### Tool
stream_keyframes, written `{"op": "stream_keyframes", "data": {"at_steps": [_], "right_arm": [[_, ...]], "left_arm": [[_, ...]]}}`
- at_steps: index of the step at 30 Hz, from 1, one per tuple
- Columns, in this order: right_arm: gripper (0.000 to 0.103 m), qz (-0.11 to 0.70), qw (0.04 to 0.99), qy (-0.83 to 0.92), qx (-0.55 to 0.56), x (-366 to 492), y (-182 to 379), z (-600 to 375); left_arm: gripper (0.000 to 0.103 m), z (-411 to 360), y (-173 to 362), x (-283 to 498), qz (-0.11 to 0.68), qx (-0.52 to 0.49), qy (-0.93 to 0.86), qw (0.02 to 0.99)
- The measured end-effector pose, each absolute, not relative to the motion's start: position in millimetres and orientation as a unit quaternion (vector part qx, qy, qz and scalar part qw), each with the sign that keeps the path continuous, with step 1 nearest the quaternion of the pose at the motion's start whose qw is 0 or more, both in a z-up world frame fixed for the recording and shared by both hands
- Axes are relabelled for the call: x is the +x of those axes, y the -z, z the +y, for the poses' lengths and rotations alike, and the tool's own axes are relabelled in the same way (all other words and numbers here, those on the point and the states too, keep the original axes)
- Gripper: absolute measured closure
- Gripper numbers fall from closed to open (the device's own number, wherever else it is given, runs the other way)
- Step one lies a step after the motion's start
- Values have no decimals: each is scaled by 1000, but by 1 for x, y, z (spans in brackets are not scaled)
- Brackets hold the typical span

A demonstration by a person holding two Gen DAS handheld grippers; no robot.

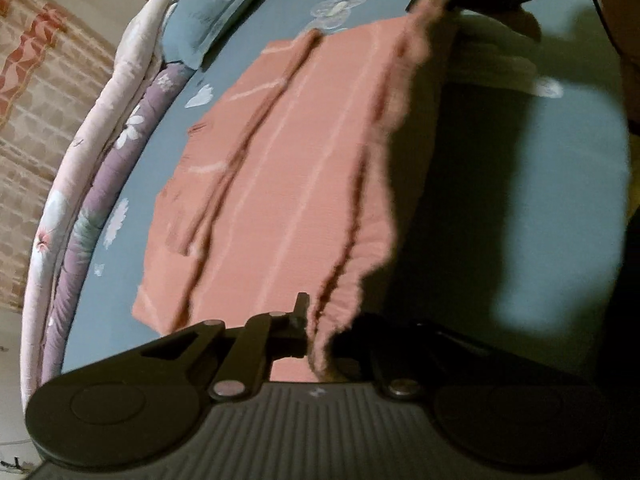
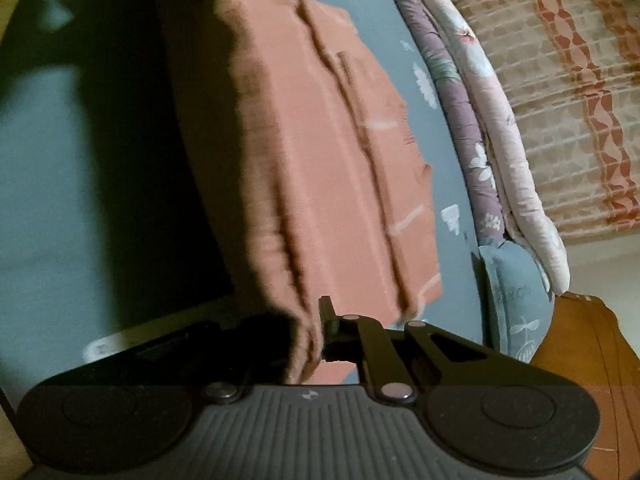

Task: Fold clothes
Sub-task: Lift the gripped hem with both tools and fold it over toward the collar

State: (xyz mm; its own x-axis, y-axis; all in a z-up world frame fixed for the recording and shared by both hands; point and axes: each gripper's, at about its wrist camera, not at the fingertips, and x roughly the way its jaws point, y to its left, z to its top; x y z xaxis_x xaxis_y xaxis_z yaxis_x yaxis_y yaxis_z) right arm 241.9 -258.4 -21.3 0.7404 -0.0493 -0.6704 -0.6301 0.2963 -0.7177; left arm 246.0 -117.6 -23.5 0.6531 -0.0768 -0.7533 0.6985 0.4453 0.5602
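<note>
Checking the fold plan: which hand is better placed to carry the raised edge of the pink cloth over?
Neither alone. The left gripper and the right gripper each pinch one end of the pink cloth edge, lifted off the blue bedsheet; probably both together.

Garment (image 1: 280,168) spread on bed (image 1: 560,200); rolled quilt (image 1: 100,160) along far edge, pillow (image 1: 216,12) at its end.

Blue flowered bed (image 1: 560,168) under pink cloth (image 1: 280,168), pillow (image 1: 216,12), quilts (image 1: 120,128).
</note>
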Motion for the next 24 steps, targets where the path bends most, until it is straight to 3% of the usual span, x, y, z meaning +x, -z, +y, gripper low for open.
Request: {"op": "stream_keyframes", "data": {"at_steps": [24], "right_arm": [[92, 257, 774, -221, -535, 438, 1, -274]], "left_arm": [[96, -105, 3, 433, 358, 427, 177, 811]]}}
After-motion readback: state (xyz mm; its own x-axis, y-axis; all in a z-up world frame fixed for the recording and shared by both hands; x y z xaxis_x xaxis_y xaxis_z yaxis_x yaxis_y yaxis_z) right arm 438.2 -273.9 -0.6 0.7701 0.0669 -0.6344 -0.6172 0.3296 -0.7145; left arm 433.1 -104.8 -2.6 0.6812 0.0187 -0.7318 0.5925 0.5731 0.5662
